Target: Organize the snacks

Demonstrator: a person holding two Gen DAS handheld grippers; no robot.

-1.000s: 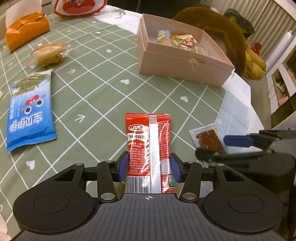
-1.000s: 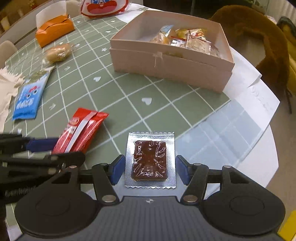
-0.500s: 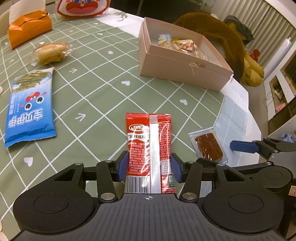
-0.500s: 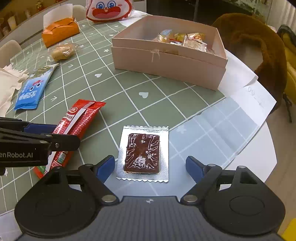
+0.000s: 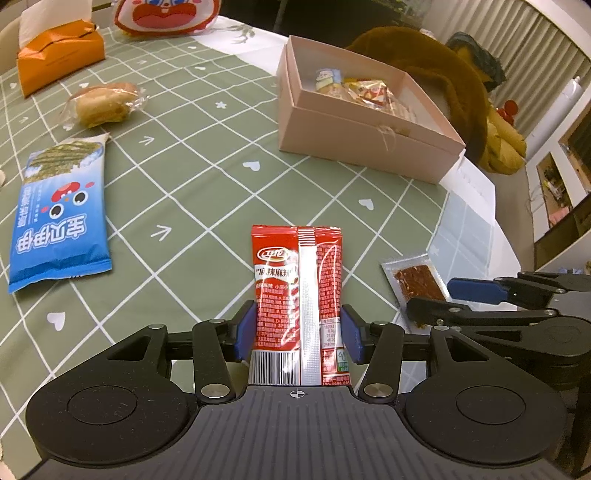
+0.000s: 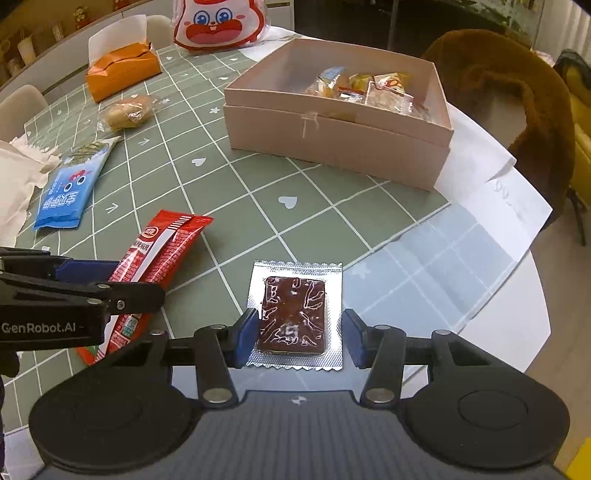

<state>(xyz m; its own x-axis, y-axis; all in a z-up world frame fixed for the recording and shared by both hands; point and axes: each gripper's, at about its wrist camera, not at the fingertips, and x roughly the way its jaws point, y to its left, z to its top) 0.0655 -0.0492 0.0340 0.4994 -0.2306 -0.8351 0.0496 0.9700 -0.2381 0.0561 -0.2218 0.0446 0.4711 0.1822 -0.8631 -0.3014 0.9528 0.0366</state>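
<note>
My left gripper [image 5: 297, 334] is shut on a red snack packet [image 5: 297, 288], its blue pads pressing both long edges. The packet also shows in the right wrist view [image 6: 155, 266]. My right gripper [image 6: 297, 338] straddles a silver-edged clear packet with a brown slab [image 6: 295, 314] lying on the table; the pads stand close to its sides with a small gap on the right. That packet shows in the left wrist view [image 5: 415, 280] too. A pink open box [image 5: 354, 136], also in the right wrist view [image 6: 332, 140], holds several wrapped snacks at the far side.
A blue seaweed snack bag [image 5: 59, 218] and a wrapped bun [image 5: 101, 105] lie to the left. An orange tissue box [image 5: 59, 55] and a cartoon bag [image 6: 221, 24] stand at the back. White papers [image 6: 491, 177] lie by the table's right edge.
My right gripper opened wide half a second ago, then narrowed again around the brown-slab packet. My left gripper kept its hold on the red packet and shifted slightly.
</note>
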